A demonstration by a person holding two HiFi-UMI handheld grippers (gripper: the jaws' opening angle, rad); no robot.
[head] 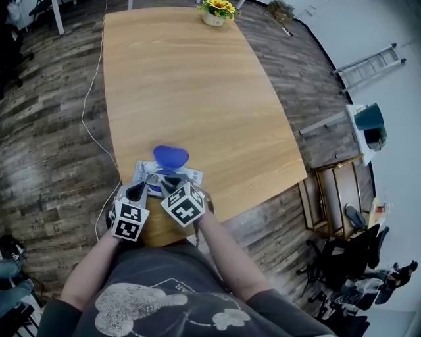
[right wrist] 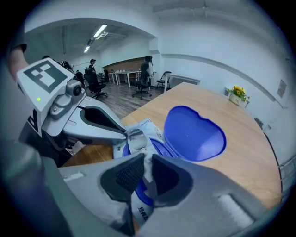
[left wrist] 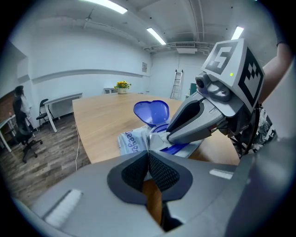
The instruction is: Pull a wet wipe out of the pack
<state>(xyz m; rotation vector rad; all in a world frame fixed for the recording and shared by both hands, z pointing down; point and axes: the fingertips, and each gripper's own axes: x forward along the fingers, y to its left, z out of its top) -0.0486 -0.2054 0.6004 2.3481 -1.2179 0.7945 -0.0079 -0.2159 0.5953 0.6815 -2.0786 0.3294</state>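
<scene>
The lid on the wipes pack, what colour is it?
The lid is blue; the right gripper view shows it best.

Wood-plank floor (head: 52, 99) surrounds the long desk (head: 197, 85); flowers (head: 218, 8) far beyond the right gripper (head: 170, 185), ladder (head: 368, 66) rightward, strip lights (left wrist: 157, 35) overhead.

We see a blue lid (head: 171, 156) and a white pack (left wrist: 130, 141) with blue letters. The wipe (right wrist: 144, 149) is white. The table (head: 191, 92) is light brown, the floor (head: 52, 145) grey-brown stripes of wood. The flowers (head: 219, 6) are yellow. The left gripper (left wrist: 148, 155) and right gripper (right wrist: 147, 172) are grey with black-and-white squares.
</scene>
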